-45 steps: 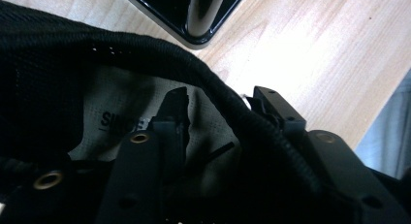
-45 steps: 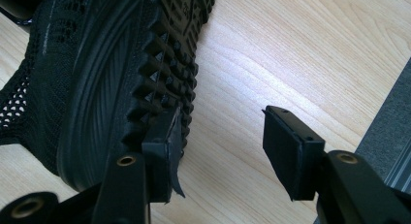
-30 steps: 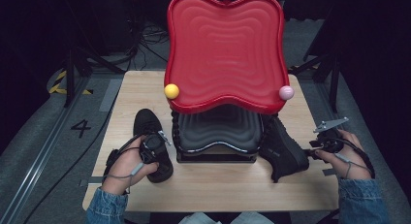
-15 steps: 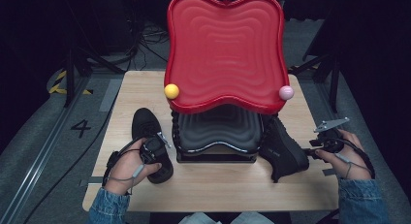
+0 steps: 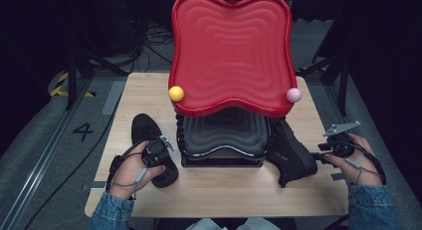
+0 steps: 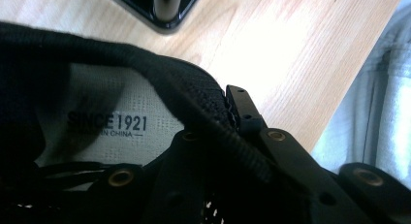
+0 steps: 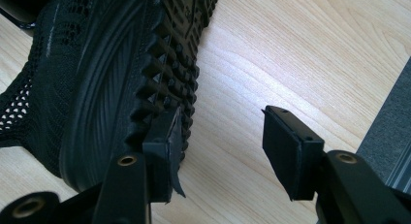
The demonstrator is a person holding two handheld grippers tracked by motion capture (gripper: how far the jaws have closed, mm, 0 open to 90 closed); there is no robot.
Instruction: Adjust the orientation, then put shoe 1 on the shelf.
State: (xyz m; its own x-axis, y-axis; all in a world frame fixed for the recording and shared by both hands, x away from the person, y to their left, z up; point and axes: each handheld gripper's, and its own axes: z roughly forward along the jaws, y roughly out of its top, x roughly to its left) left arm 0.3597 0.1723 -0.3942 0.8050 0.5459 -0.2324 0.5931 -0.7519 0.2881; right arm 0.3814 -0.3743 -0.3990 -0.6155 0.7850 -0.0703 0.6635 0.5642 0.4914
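My left hand-held gripper (image 5: pixel 158 149) pinches the collar of the left shoe (image 5: pixel 149 140) on the tabletop (image 5: pixel 229 192), while my right hand-held gripper (image 7: pixel 220 136), jaws apart, must next close on the tipped right shoe (image 7: pixel 111 73).

dim surroundings, table (image 5: pixel 149 90) evenly lit from above; close-up views glare brightly, near parts soft.

Left hand (image 5: pixel 133 170), at lower left of the high view, held the left gripper (image 5: pixel 158 149) angled toward upper right. Right hand (image 5: pixel 354 158), at lower right, held the right gripper (image 7: pixel 220 136) pointing left, its jaws standing apart.
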